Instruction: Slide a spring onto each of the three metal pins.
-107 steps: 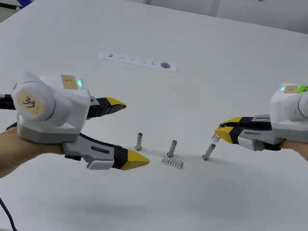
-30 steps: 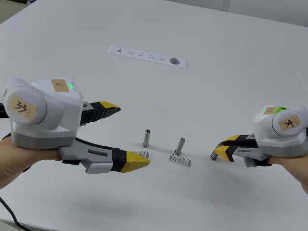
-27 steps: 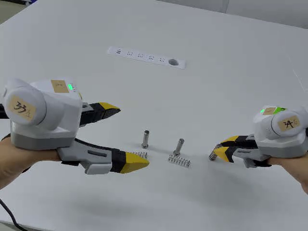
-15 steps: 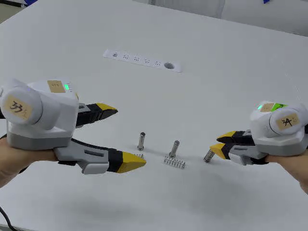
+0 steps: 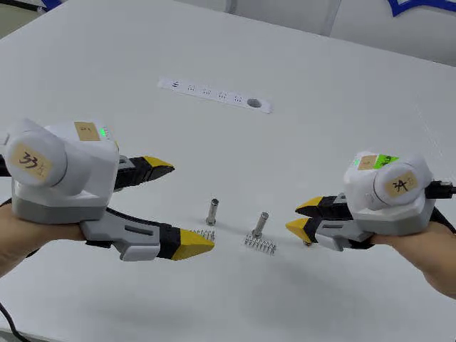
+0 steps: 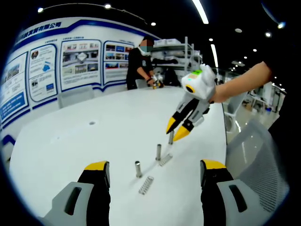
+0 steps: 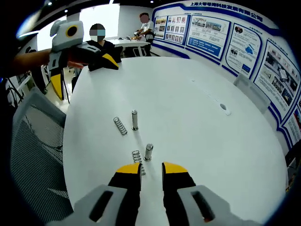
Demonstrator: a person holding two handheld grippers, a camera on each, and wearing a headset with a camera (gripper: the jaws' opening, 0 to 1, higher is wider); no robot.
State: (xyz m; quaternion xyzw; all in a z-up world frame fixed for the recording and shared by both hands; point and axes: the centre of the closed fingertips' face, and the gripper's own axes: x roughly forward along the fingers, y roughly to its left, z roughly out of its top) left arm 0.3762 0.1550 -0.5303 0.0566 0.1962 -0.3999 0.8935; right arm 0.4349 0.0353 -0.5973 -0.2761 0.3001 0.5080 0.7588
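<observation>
Two bare metal pins stand on the white table, the left pin (image 5: 212, 211) and the middle pin (image 5: 260, 224). One spring (image 5: 258, 245) lies in front of the middle pin. Another spring (image 5: 205, 234) lies by the lower jaw of my left gripper (image 5: 178, 205), which is wide open and holds nothing. My right gripper (image 5: 301, 216) hovers just right of the middle pin, jaws a little apart with nothing between them. In the left gripper view a third pin (image 6: 171, 137) stands at the right gripper (image 6: 176, 129). The right gripper view has both bare pins (image 7: 135, 119) (image 7: 148, 151) ahead of its jaws.
A white power strip (image 5: 214, 95) lies farther back on the table. Two people stand at a far table (image 7: 136, 42). A grey mesh chair (image 6: 256, 155) stands at the table's edge, another (image 7: 33, 155) on the other side.
My right gripper, which held a spring over the third pin 3.6 s ago, has let go, parted its jaws and shifted left towards the middle pin. The left gripper has stayed open.
</observation>
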